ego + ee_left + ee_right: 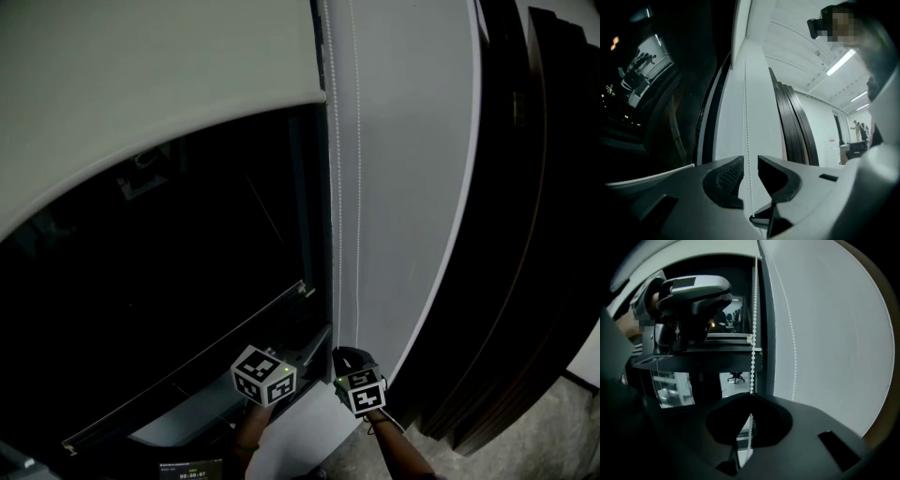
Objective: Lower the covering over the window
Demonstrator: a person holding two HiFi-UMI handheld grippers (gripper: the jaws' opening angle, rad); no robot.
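While the right gripper (751, 397) is clamped tight on the white beaded pull chain (753, 333), which rises straight up from its closed jaw tips, the left gripper (751, 161) has its jaws apart. A strand of chain runs loose through the gap with neither pad pressing on it. Whether it is the same strand, I cannot tell. Above both grippers the pale grey fabric roller blind (141, 84) covers only the upper part of the dark glass window pane (187, 281), so most of the lowering looks undone. A hand-over-hand pull probably suits this step. Hold the right grip firm, raise the left gripper along its strand and close squarely on the beads. Then draw straight down beside the frame, never sideways, so the chain neither slips nor binds.
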